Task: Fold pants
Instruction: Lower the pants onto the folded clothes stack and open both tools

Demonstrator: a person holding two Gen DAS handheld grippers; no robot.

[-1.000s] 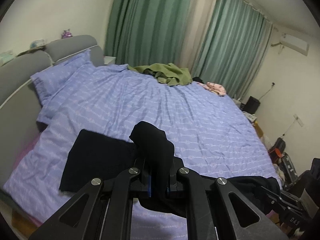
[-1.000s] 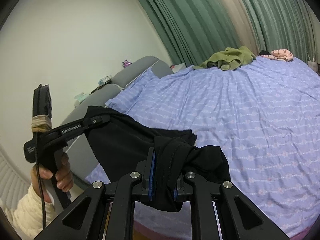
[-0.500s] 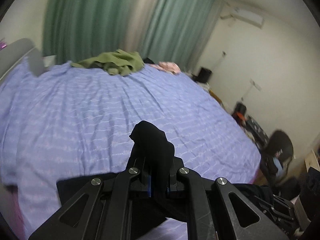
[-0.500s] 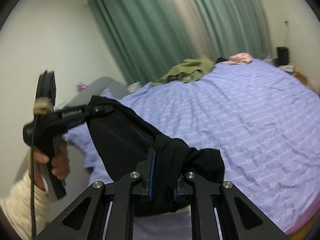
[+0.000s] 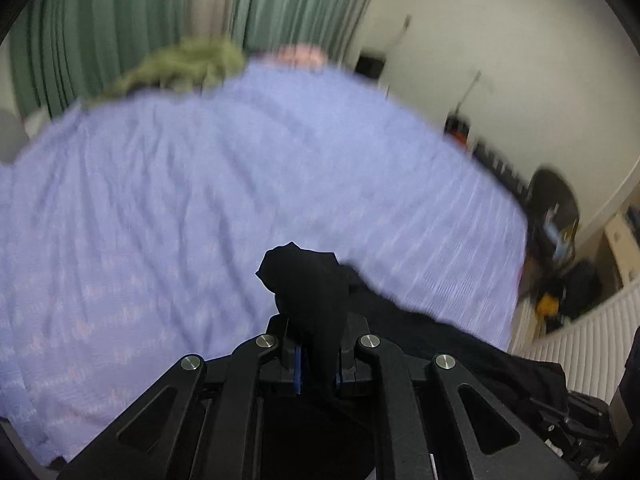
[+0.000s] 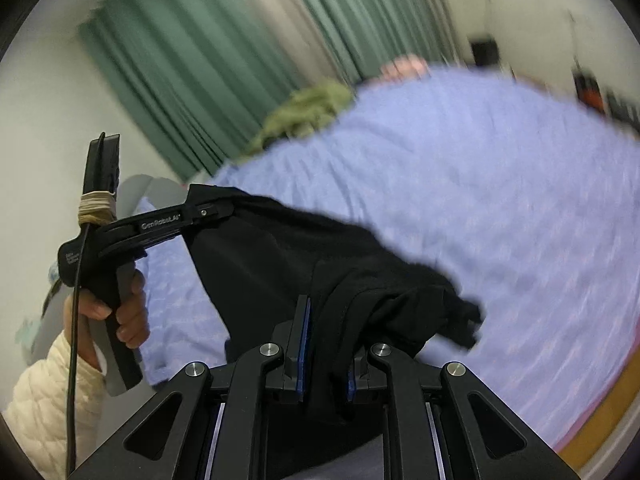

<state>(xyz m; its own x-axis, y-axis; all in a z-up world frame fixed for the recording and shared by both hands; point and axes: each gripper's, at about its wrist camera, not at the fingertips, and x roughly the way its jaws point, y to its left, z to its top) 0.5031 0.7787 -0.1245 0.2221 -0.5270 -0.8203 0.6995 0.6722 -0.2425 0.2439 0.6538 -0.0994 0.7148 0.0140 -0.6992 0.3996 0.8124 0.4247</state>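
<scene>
Left tool (image 5: pixel 318 360), right tool (image 6: pixel 324 364) both clamp black pants (image 6: pixel 280 264) above bed (image 6: pixel 500 200).

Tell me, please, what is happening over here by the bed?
A person is folding black pants with a handheld gripper in each hand. The left gripper and the right gripper are each clamped on a bunch of the fabric, which stretches between them, lifted above the purple bedspread. The views are blurred, so the hands seem to be mid-swing. A green garment and something pink lie at the far side of the bed.
</scene>
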